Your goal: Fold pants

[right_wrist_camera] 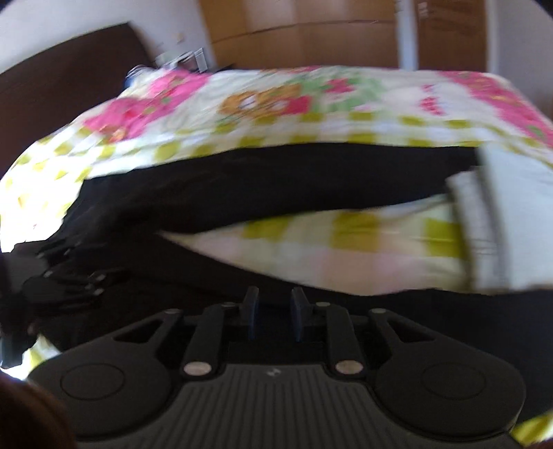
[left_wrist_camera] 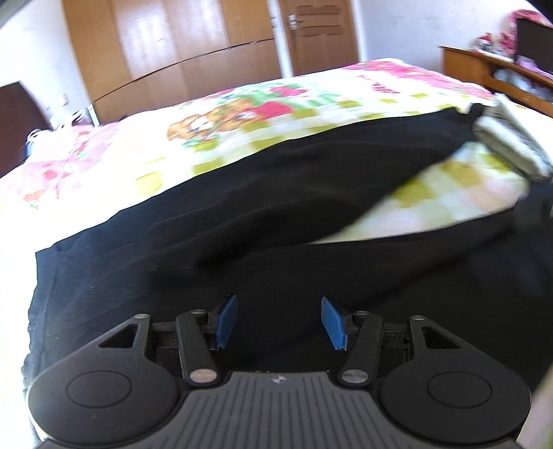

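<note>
Black pants (left_wrist_camera: pixel 276 214) lie spread across a bed with a floral sheet (left_wrist_camera: pixel 242 114), their two legs splitting apart toward the right. One leg ends in a grey ribbed cuff (left_wrist_camera: pixel 511 145) at the far right. My left gripper (left_wrist_camera: pixel 280 321) hovers over the waist end, open, with nothing between its blue pads (left_wrist_camera: pixel 228 319). In the right wrist view the pants (right_wrist_camera: pixel 276 183) and the pale cuff (right_wrist_camera: pixel 501 207) are blurred. My right gripper (right_wrist_camera: pixel 274 312) stands over the near leg with a narrow gap and nothing visibly pinched.
A wooden wardrobe (left_wrist_camera: pixel 172 41) and door (left_wrist_camera: pixel 321 31) stand behind the bed. A wooden shelf unit (left_wrist_camera: pixel 501 72) is at the right and a dark headboard (right_wrist_camera: pixel 62 76) at the left. A blurred dark gripper-like shape (right_wrist_camera: pixel 65 279) lies on the pants' left end.
</note>
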Available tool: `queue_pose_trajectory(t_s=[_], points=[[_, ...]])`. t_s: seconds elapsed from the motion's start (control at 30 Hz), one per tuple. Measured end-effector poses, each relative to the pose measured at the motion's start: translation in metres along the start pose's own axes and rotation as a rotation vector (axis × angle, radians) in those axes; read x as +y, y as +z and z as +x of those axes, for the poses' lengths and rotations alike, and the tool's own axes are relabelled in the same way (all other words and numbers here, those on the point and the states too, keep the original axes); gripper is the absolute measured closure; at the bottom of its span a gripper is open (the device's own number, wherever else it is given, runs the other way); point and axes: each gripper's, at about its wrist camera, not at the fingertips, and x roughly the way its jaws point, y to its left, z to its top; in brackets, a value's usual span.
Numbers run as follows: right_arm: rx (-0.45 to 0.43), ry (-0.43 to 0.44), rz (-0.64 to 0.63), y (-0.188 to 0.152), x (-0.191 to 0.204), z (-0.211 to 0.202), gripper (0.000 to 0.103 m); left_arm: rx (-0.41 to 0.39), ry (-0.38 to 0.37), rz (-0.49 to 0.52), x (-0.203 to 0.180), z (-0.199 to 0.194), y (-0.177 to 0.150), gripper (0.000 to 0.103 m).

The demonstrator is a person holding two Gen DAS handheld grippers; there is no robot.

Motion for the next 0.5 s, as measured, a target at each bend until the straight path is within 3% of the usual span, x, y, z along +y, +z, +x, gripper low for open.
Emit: queue_pose_trajectory(t_s=[0.03, 0.1, 0.2, 0.23, 0.27, 0.33, 0.4, 0.5], points=[[0.029, 0.013, -0.037, 0.007, 0.009, 0.025, 0.083, 0.013, 0.031, 0.001, 0.007, 0.009, 0.002, 0.037], [0.068, -0.045, -0.107, 0.026, 0.018, 0.065, 0.084, 0.013, 0.075, 0.026, 0.026, 0.021, 0.01, 0.037], [0.024, -0.023, -0.272, 0.071, 0.018, 0.09, 0.08, -0.037, 0.032, 0.006, 0.071, 0.026, 0.032, 0.035], [0.016, -0.015, -0.349, 0.089, 0.018, 0.1, 0.076, -0.046, 0.02, 0.016, 0.086, 0.03, 0.039, 0.023], [0.013, -0.024, -0.424, 0.106, 0.021, 0.114, 0.065, -0.049, -0.004, 0.034, 0.102, 0.037, 0.046, 0.01], [0.005, -0.041, -0.524, 0.139, 0.019, 0.147, 0.062, -0.041, -0.079, 0.076, 0.132, 0.053, 0.055, 0.001], [0.063, -0.043, -0.571, 0.171, 0.018, 0.182, 0.062, 0.01, -0.154, 0.082, 0.155, 0.067, 0.062, 0.001], [0.096, -0.012, -0.612, 0.202, 0.016, 0.21, 0.056, 0.055, -0.291, -0.008, 0.178, 0.06, 0.071, 0.001]])
